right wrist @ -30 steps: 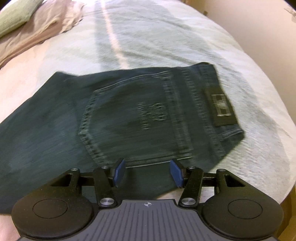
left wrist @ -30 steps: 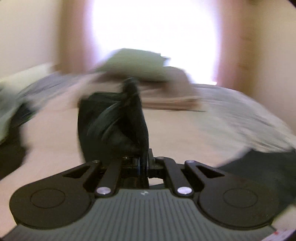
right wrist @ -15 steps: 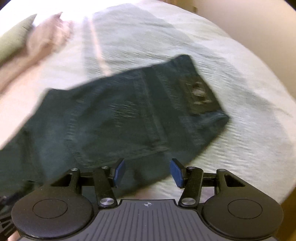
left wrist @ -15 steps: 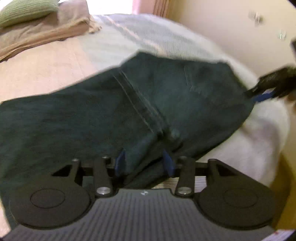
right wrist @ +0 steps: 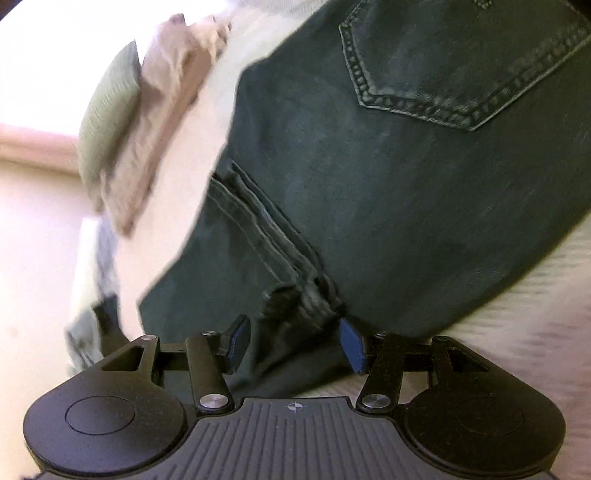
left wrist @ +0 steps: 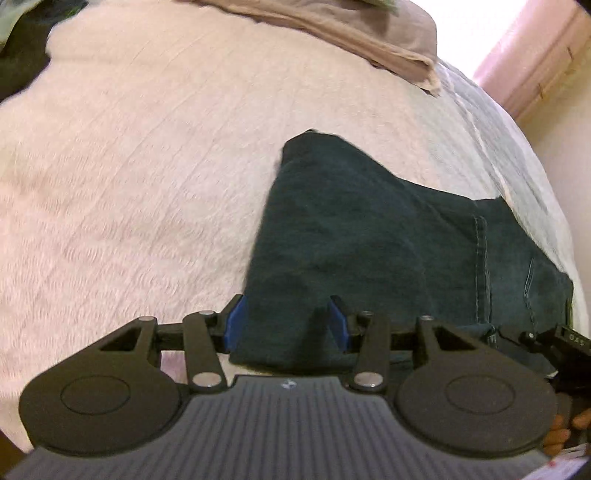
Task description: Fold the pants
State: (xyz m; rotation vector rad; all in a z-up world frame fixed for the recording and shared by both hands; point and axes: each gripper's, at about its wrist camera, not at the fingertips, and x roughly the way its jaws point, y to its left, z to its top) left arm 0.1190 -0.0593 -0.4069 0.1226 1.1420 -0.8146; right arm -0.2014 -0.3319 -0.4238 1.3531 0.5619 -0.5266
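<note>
- Two claws work over dark jeans (left wrist: 369,236) spread on our bed (left wrist: 129,184), whose cover is pale and textured.
- Our left claw (left wrist: 286,321) has just been opening; its blue pads (left wrist: 236,321) now stand apart with a folded edge of denim between them, unpinched.
- Our right claw (right wrist: 295,343) gapes over the bunched seam (right wrist: 291,291) below the back pocket (right wrist: 454,66), pads clear of the cloth.
- Beyond the jeans we see a beige folded blanket (left wrist: 351,33) and a green pillow (right wrist: 107,110).

pants (left wrist: 369,236) 1 | grippers 2 — left gripper (left wrist: 286,325), right gripper (right wrist: 293,345) | green pillow (right wrist: 107,114) 1 | bed (left wrist: 129,166) 1
</note>
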